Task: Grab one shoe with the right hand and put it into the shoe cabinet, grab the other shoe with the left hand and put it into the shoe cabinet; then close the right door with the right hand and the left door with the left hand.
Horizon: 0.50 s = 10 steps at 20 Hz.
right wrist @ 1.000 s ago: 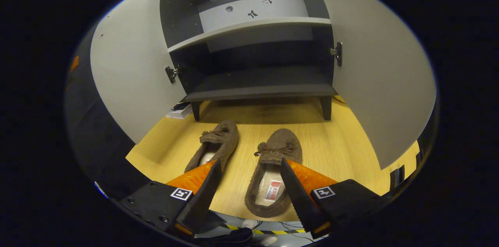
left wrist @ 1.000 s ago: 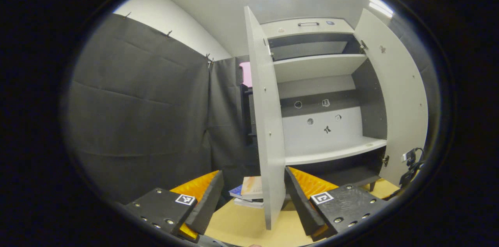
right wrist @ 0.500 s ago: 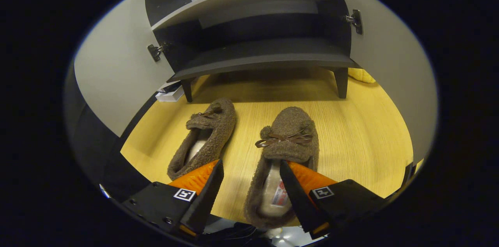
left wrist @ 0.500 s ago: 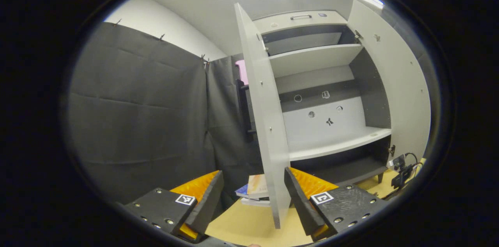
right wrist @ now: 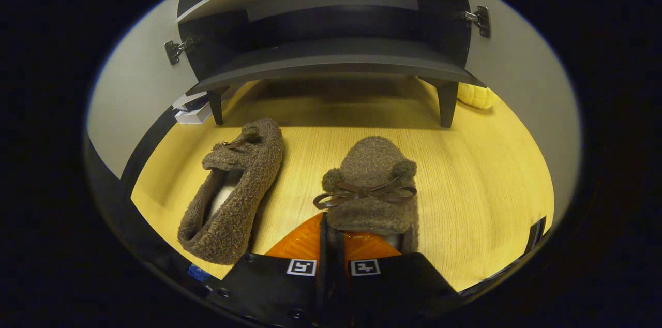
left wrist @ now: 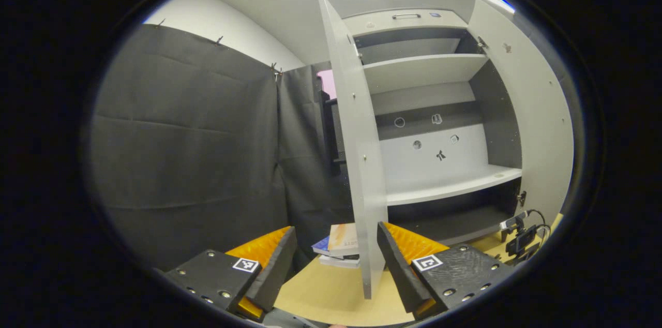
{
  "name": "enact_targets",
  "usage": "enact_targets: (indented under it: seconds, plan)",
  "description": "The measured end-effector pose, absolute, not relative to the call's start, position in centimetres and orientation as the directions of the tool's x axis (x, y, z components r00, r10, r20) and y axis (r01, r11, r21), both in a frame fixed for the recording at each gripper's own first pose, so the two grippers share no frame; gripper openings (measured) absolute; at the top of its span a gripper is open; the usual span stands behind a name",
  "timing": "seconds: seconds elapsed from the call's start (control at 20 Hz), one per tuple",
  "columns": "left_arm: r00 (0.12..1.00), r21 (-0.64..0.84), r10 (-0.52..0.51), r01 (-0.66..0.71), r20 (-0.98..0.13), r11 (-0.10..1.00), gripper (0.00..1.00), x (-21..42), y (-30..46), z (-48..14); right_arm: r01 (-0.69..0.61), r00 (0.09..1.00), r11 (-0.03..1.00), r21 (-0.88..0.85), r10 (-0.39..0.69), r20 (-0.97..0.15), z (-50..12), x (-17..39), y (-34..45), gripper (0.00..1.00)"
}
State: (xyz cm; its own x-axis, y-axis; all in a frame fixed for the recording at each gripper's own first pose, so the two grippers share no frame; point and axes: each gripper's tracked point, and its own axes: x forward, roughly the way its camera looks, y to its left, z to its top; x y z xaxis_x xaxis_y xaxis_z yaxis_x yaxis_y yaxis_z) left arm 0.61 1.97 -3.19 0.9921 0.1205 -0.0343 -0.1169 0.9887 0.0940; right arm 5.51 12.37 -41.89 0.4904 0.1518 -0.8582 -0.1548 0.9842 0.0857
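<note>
Left gripper view: left tool (left wrist: 333, 261) open, empty, raised before the cabinet (left wrist: 439, 110); left door (left wrist: 357, 162) edge-on, partly hiding books (left wrist: 341, 245). Right gripper view: right tool (right wrist: 332, 245) pinched on the right shoe's (right wrist: 370, 188) collar, heel hidden; left shoe (right wrist: 232, 188) just beside it on the counter (right wrist: 481, 183), both near the cabinet's bottom shelf.

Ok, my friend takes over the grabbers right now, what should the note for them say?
Right gripper: shut on the right shoe, pinching its side wall; the shoe is on the floor.
Left gripper: open, holding nothing, facing the left door.
Left shoe: on the floor in front of the shoe cabinet.
Both doors, including the right door, stand open.
Done: first shoe gripped.
Left: put both shoes in the cabinet, close the right door, then the left.
</note>
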Motion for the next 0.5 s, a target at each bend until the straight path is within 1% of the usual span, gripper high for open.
enact_targets:
  seconds: [0.05, 0.1, 0.3, 0.4, 0.5]
  plan:
    - [0.992, 0.091, 0.121, -0.117, -0.035, 0.989, 0.98, 0.7, 1.9, -3.2, -0.144, 0.498, 0.986, 0.085, 0.147, -0.855, -41.9, 5.4, 12.2, 0.1]
    - [0.992, 0.088, 0.119, -0.116, -0.036, 0.989, 0.98, 0.7, 1.9, -3.2, -0.145, 0.498, 0.984, 0.098, 0.159, -0.853, -41.0, 5.4, 12.3, 0.02]
    - [0.995, 0.076, 0.096, -0.094, -0.029, 0.993, 0.98, 0.7, 0.9, -3.1, -0.166, 0.543, 0.98, 0.114, 0.187, -0.819, -38.3, 5.9, 12.3, 0.0]
    - [0.996, 0.07, 0.079, -0.077, -0.027, 0.995, 0.99, 0.8, 0.3, -3.1, -0.166, 0.553, 0.977, 0.136, 0.206, -0.807, -36.7, 5.9, 12.4, 0.02]
    - [0.998, 0.062, 0.058, -0.056, -0.021, 0.996, 0.99, 0.9, -0.6, -3.0, -0.171, 0.575, 0.975, 0.14, 0.214, -0.789, -35.1, 6.2, 12.4, 0.0]
